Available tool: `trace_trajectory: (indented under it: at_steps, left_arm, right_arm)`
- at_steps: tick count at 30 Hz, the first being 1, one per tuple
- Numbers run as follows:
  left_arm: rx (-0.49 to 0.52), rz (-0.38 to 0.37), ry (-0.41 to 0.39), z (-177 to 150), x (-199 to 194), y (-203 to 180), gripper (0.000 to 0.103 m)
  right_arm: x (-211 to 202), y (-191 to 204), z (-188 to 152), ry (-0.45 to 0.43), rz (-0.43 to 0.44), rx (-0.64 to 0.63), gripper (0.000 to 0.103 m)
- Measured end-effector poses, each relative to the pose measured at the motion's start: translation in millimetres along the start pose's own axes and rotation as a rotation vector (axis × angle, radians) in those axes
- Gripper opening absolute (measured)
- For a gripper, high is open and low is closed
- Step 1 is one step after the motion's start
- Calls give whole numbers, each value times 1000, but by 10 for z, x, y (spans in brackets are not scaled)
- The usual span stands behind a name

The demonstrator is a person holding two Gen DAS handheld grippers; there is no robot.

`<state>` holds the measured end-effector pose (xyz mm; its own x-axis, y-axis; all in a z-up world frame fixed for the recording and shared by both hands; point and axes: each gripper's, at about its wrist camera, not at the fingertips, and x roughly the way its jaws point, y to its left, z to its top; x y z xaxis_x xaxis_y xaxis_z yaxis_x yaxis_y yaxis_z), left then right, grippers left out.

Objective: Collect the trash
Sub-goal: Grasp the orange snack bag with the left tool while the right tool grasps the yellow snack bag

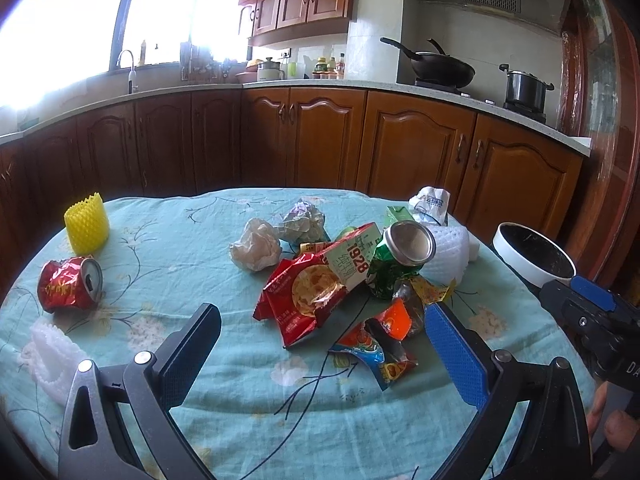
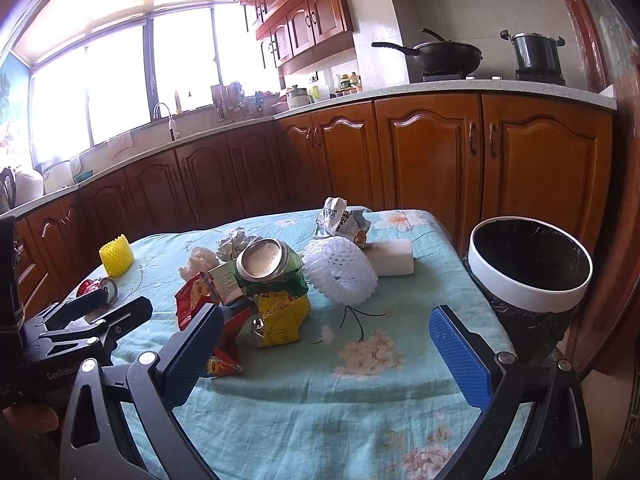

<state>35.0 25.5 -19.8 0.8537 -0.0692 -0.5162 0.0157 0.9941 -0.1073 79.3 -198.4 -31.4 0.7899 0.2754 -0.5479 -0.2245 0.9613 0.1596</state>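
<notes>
Kitchen setting: a worktop [image 1: 180, 408] under a floral teal cloth carries a heap of trash — green can [image 1: 396, 258], red snack wrapper [image 1: 300, 300], white foam netting [image 2: 340, 274]. A crushed red can [image 1: 70, 290] lies apart (left side). Left tongs [image 1: 324, 350] and right tongs [image 2: 334, 354] both gape wide, holding nothing. White-rimmed bin [image 2: 530, 268] stands just beside the worktop's right edge.

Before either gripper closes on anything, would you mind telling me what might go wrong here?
The green can sits tilted on top of loose wrappers; pulling the red snack bag beneath it could send it rolling. The crushed red can lies on its side near the table's edge and may roll off if nudged. The bin stands off the table, so drops could miss.
</notes>
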Motion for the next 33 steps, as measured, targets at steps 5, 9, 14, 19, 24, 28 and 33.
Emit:
trace_trajectory:
  at_steps: [5, 9, 14, 19, 24, 28, 33]
  left_arm:
    - [-3, -45, 63, 29, 149, 8, 87]
    - [-8, -84, 136, 26, 317, 21, 77]
    - [29, -92, 191, 21, 483, -38, 68]
    - [35, -126, 236, 38, 634, -36, 58]
    - [30, -171, 281, 26, 767, 10, 41]
    - [5, -205, 317, 8, 871, 74, 20]
    - [-10, -240, 322, 39, 920, 98, 3]
  right_arm:
    - [216, -63, 14, 81, 92, 42, 81]
    - [471, -121, -2, 168, 157, 89, 65]
    - [739, -150, -49, 244, 221, 137, 60]
    - [937, -189, -60, 294, 258, 188, 60]
    - [1114, -192, -49, 329, 286, 213, 60]
    - [1246, -162, -52, 345, 301, 213, 52]
    - [1246, -203, -63, 348, 322, 227, 35]
